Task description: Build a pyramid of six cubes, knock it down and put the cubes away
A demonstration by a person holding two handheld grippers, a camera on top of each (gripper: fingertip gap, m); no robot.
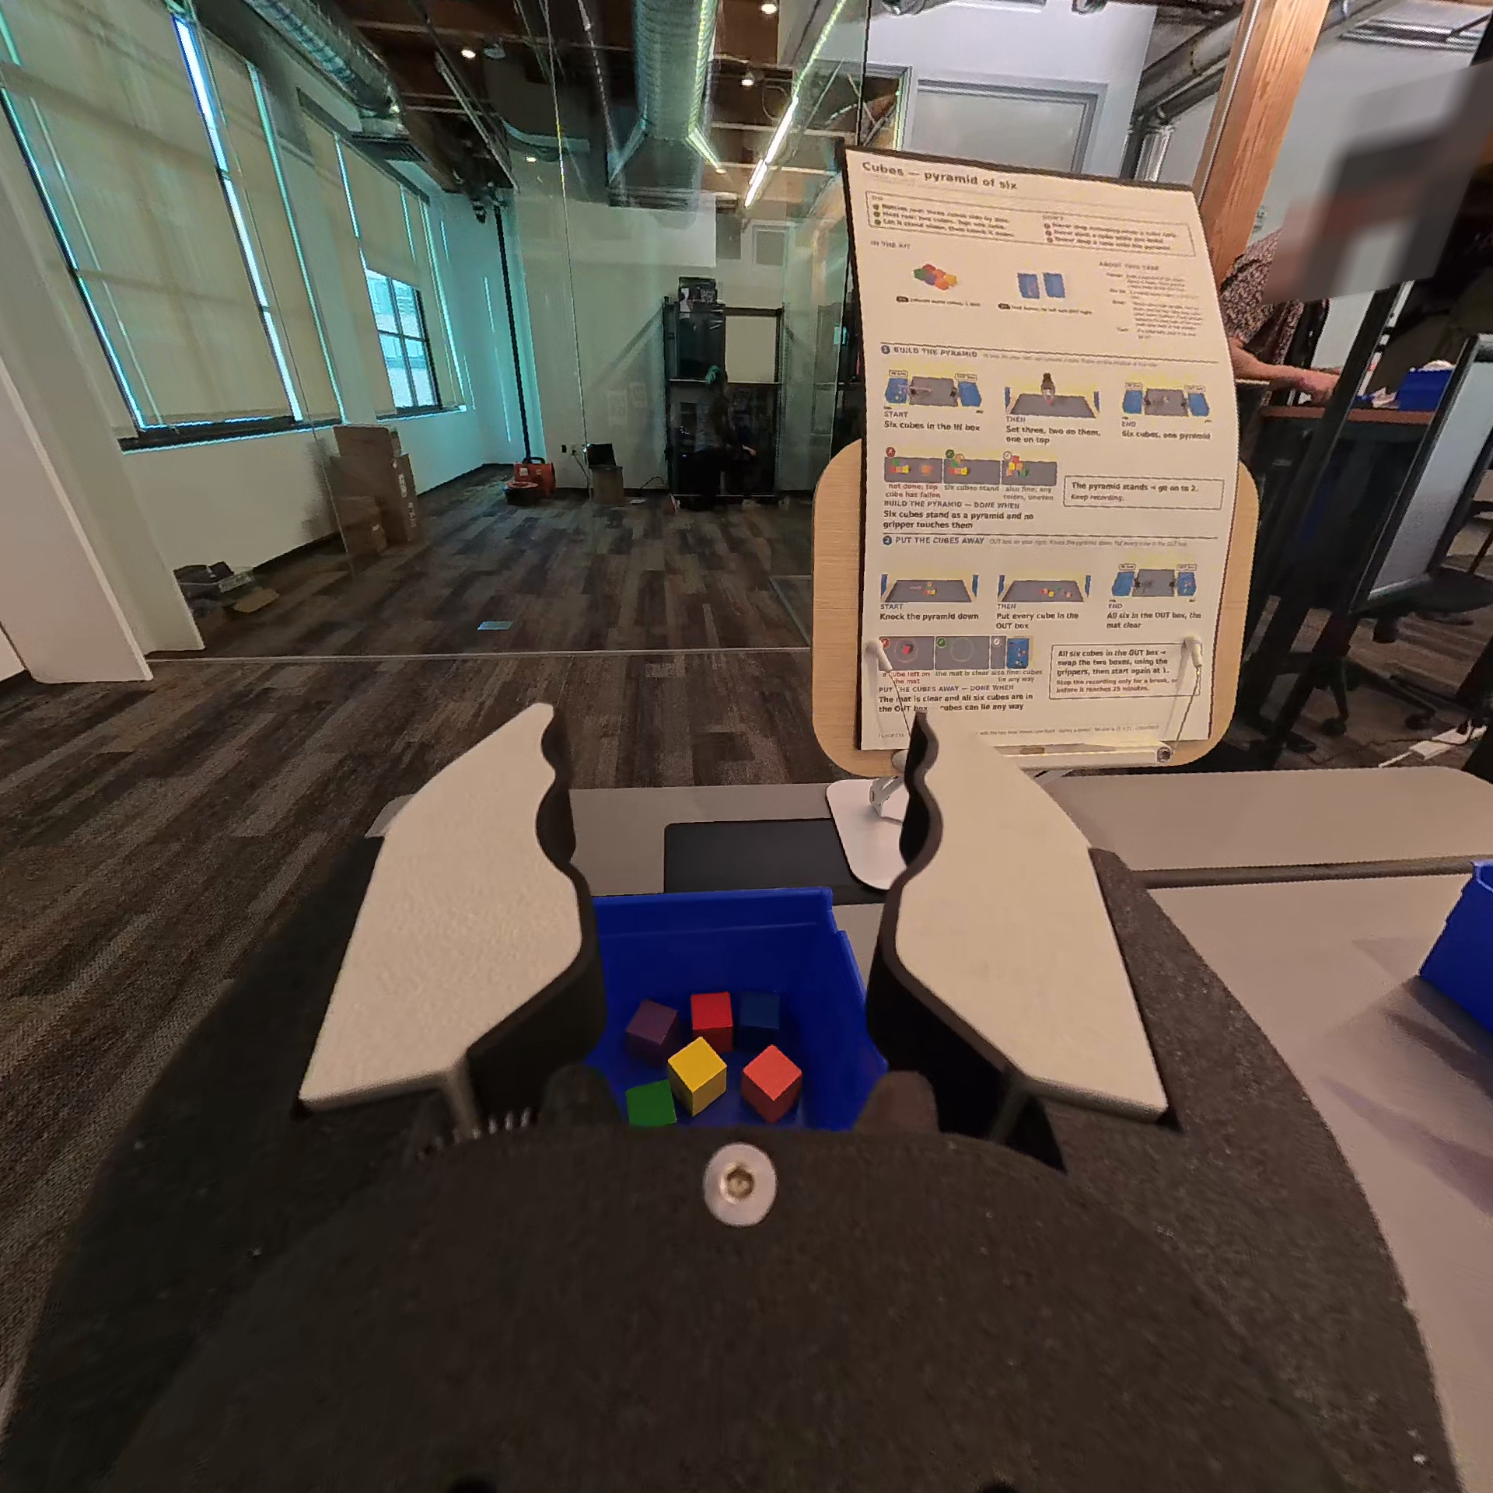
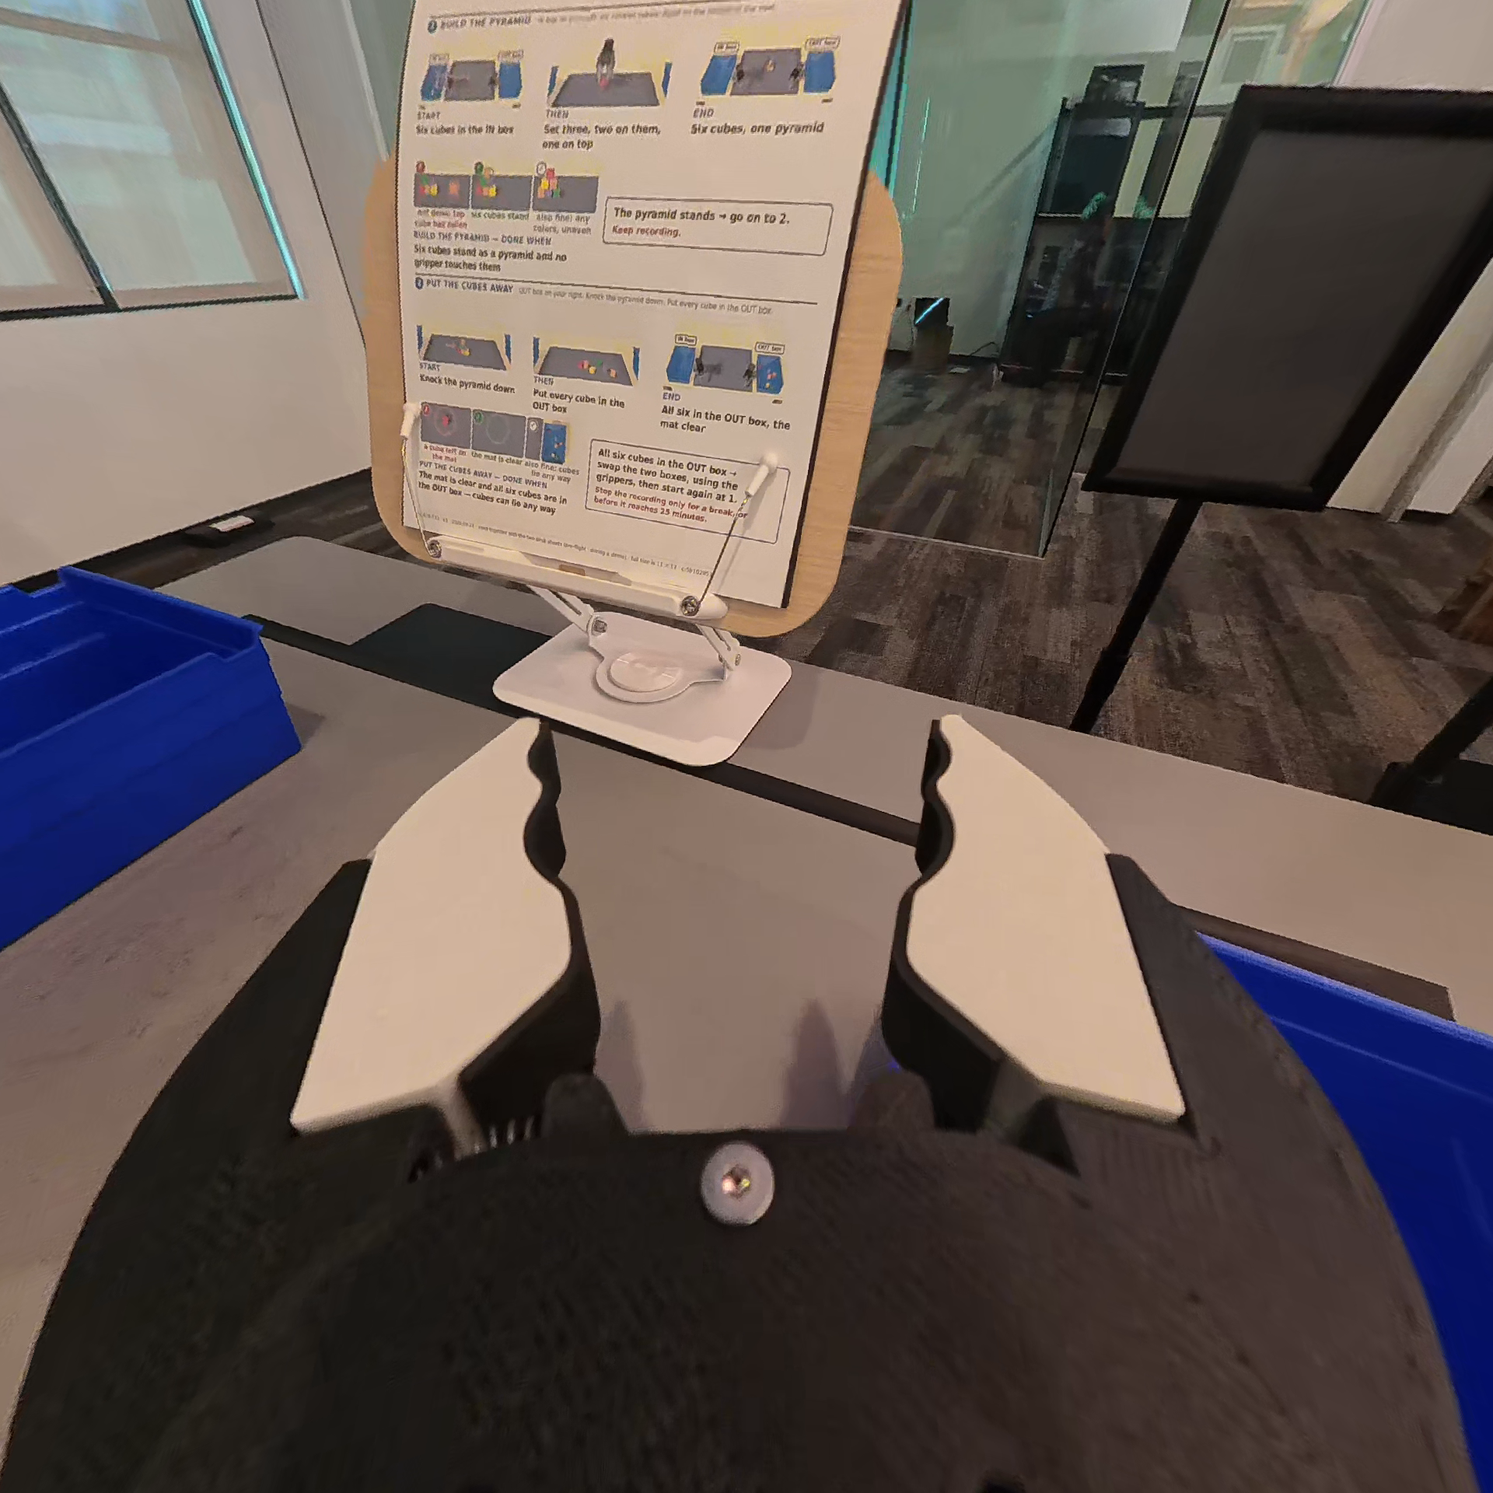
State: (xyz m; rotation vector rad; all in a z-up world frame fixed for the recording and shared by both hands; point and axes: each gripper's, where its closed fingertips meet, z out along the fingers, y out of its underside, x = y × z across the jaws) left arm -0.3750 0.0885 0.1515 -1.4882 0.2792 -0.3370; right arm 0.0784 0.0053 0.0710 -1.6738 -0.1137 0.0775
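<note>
White-faced left gripper (image 1: 731,775): jaws spread wide, holding nothing, above blue bin (image 1: 731,921).
Cubes: six loose in that bin; yellow cube (image 1: 696,1073) central.
Right gripper (image 2: 739,775): wide apart, empty, over grey table (image 2: 727,929).
Second bin (image 2: 1373,1074): just right.

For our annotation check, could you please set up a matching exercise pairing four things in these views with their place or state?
Things:
1. yellow cube
2. left gripper
3. right gripper
4. instruction sheet

Places or states:
A. open above the bare grey table
B. propped on a white stand
C. inside the blue bin, among the other cubes
D. open above the blue bin

Pairs: 1-C, 2-D, 3-A, 4-B
</note>
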